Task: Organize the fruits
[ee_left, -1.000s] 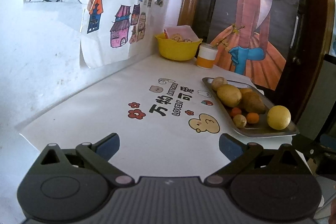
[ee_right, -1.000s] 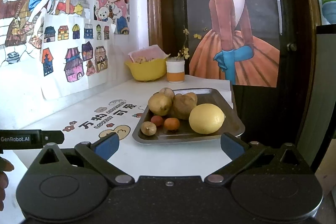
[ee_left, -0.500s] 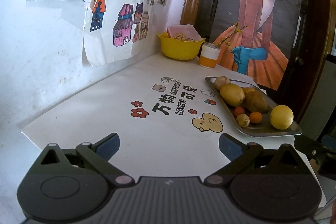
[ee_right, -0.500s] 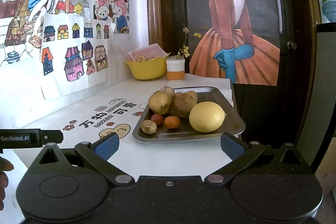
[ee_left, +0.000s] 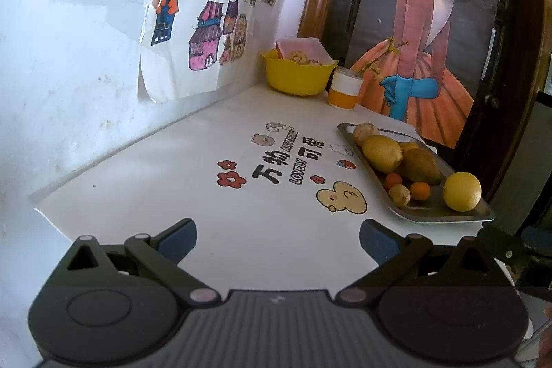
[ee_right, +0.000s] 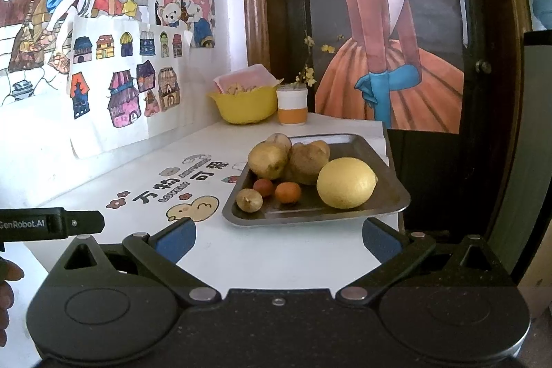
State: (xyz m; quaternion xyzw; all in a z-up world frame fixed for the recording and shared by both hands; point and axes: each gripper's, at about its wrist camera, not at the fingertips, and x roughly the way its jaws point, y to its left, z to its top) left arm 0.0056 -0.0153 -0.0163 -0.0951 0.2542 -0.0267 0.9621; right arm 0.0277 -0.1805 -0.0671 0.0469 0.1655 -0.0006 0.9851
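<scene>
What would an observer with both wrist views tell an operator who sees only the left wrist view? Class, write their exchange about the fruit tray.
Operator: I see the tray off to my right. Is the right gripper open?
Observer: Yes. The right gripper is open and empty, its jaws wide apart, pointing at the tray's near rim.
Operator: The fruit hides the tray's far side from me. Is there free room past the lemon?
Observer: Yes. Right of the lemon and behind it, the tray is bare metal.
</scene>
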